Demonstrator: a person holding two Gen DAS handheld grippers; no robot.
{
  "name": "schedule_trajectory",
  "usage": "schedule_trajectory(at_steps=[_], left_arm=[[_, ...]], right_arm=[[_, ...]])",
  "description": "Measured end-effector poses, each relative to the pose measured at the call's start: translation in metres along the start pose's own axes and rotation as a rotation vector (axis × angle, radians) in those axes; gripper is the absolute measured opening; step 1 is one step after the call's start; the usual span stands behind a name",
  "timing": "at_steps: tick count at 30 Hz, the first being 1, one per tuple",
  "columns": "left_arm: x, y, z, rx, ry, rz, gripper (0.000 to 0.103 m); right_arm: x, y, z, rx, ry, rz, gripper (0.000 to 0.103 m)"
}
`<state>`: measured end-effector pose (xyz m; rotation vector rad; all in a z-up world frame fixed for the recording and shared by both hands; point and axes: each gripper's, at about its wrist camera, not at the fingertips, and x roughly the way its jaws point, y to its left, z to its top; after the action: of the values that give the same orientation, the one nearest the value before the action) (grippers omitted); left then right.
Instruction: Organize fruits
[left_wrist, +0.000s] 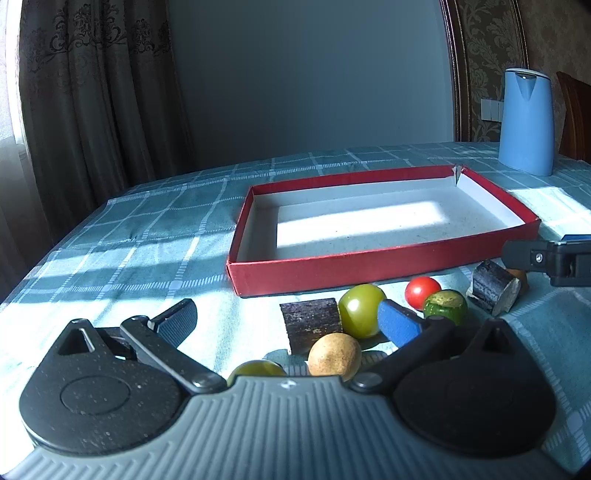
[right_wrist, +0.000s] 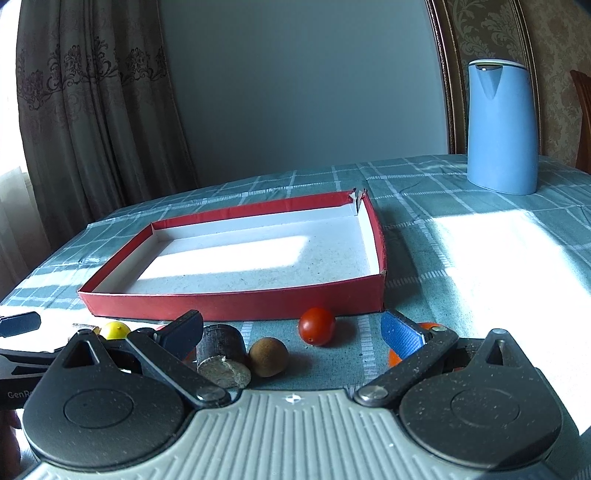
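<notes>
A shallow red box (left_wrist: 380, 258) with a white inside stands empty on the checked tablecloth; it also shows in the right wrist view (right_wrist: 236, 302). In front of it lie a green round fruit (left_wrist: 362, 310), a brown longan (left_wrist: 334, 354), a red cherry tomato (left_wrist: 422, 291), a small green fruit (left_wrist: 445, 305) and two dark sugarcane pieces (left_wrist: 310, 325) (left_wrist: 493, 288). My left gripper (left_wrist: 288, 321) is open, low over these fruits. My right gripper (right_wrist: 291, 332) is open above a sugarcane piece (right_wrist: 221, 354), a longan (right_wrist: 268, 356) and a cherry tomato (right_wrist: 317, 325).
A blue kettle (left_wrist: 526, 122) stands at the back right of the table, also in the right wrist view (right_wrist: 502, 125). A yellow fruit (right_wrist: 115, 329) and an orange fruit (right_wrist: 393, 356) lie partly hidden by my right gripper's fingers. Curtains hang at the left.
</notes>
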<state>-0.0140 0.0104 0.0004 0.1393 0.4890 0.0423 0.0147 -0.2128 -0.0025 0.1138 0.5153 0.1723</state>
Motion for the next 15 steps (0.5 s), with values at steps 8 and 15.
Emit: schedule_trajectory(at_steps=[8,15], left_arm=[[0.0007,0.0003,0.0004,0.007,0.006,0.0,0.103],[0.0017,-0.001,0.0001,0.016,0.007,-0.001,0.103]], right_arm=[[0.0007,-0.0003,-0.0002,0.004,0.005,0.005,0.103],[0.0019,0.0005,-0.0007,-0.003,0.015,0.006,0.103]])
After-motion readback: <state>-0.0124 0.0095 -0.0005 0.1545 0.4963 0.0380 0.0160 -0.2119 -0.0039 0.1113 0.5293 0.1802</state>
